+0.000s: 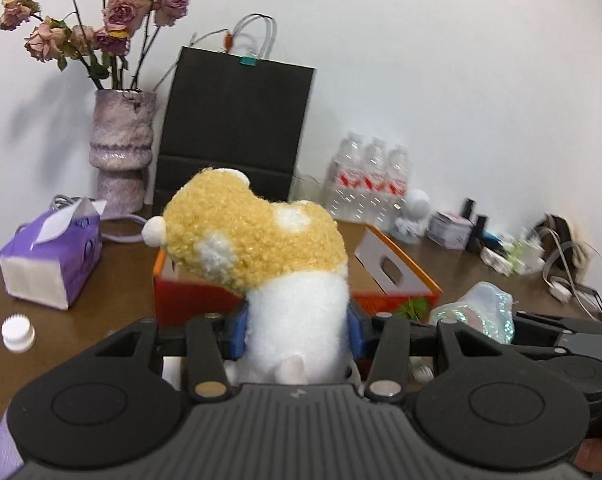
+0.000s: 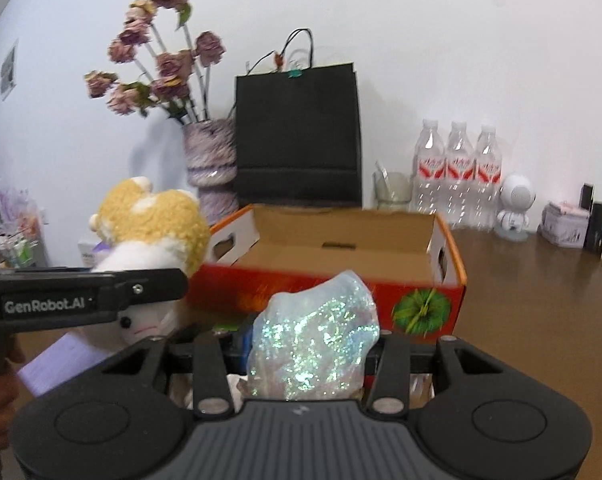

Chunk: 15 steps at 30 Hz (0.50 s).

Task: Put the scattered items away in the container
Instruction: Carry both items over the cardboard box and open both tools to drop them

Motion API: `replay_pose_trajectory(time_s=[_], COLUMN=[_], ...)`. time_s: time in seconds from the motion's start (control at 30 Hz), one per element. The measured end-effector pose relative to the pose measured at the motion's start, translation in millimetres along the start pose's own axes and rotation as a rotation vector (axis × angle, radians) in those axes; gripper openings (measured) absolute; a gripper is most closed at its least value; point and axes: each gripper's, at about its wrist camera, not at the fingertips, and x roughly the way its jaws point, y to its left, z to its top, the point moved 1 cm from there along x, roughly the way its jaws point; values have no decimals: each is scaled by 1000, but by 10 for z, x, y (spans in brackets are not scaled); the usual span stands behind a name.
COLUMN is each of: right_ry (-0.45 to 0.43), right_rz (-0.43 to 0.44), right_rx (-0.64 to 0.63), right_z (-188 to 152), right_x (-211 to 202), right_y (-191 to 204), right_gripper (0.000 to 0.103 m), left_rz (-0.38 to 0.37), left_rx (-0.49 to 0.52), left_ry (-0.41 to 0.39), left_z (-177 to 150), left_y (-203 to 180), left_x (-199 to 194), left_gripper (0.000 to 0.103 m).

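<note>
My left gripper (image 1: 297,332) is shut on a yellow and white plush toy (image 1: 261,248), held up in front of the orange cardboard box (image 1: 397,276). The toy also shows in the right wrist view (image 2: 153,220), left of the box. My right gripper (image 2: 313,344) is shut on a glittery iridescent soft item (image 2: 317,332), held just before the near wall of the open box (image 2: 333,292). The box inside looks bare. The glittery item also shows in the left wrist view (image 1: 481,312) at the right.
A purple tissue box (image 1: 49,256) and a white bottle cap (image 1: 18,332) lie at the left. A vase of dried roses (image 1: 121,152), a black paper bag (image 2: 297,136), three water bottles (image 2: 457,172), a white figurine (image 2: 515,208) and small clutter stand along the wall.
</note>
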Motion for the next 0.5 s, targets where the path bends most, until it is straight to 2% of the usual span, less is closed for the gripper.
replay_pose_trajectory(time_s=[0.27, 0.43, 0.5], right_ry=[-10, 12, 26], right_rz=[-47, -75, -85], right_rx=[53, 104, 106], right_z=[416, 617, 682], right_x=[605, 1036, 1194], right_y=[-241, -435, -477], right_gripper=[44, 44, 44], left_rz=[52, 86, 88], left_rx=[-52, -94, -99], left_ry=[-33, -4, 36], left_z=[330, 424, 427], left_y=[132, 234, 272], left_x=[531, 964, 1136], left_gripper=[48, 48, 48])
